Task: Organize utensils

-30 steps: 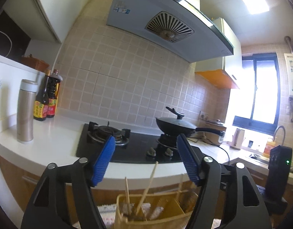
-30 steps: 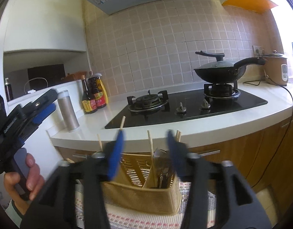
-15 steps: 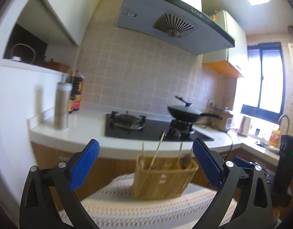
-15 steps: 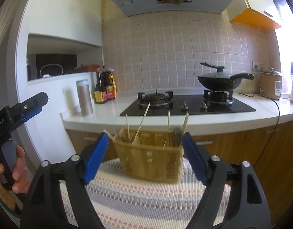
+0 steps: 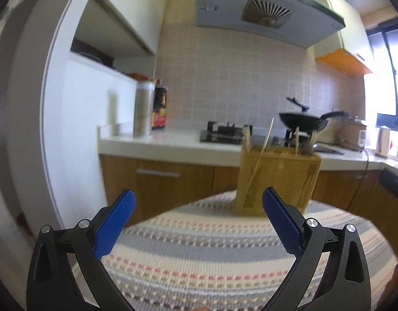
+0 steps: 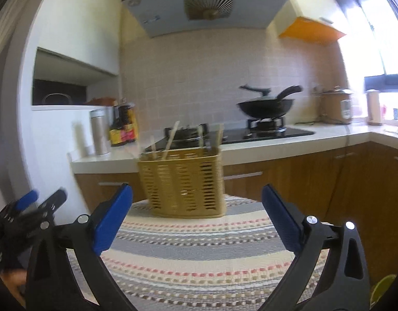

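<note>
A tan slotted utensil basket (image 6: 183, 184) stands on a striped mat (image 6: 199, 254) at the far edge of a table; it also shows in the left wrist view (image 5: 276, 178). Several wooden chopsticks (image 6: 171, 138) stick up out of it, also seen in the left wrist view (image 5: 267, 136). My left gripper (image 5: 197, 223) is open and empty, well back from the basket, and it shows at the left of the right wrist view (image 6: 35, 204). My right gripper (image 6: 197, 223) is open and empty, also back from the basket.
Behind the table runs a kitchen counter (image 6: 276, 142) with a gas hob (image 6: 266, 129), a black wok (image 6: 266, 106), a steel flask (image 6: 99, 132), sauce bottles (image 6: 122, 129) and a rice cooker (image 6: 335, 106). A green object (image 6: 383, 287) sits at the lower right.
Both grippers have pulled back and lowered away from the basket, which now looks smaller and farther. Both have opened wider. More of the striped mat shows.
</note>
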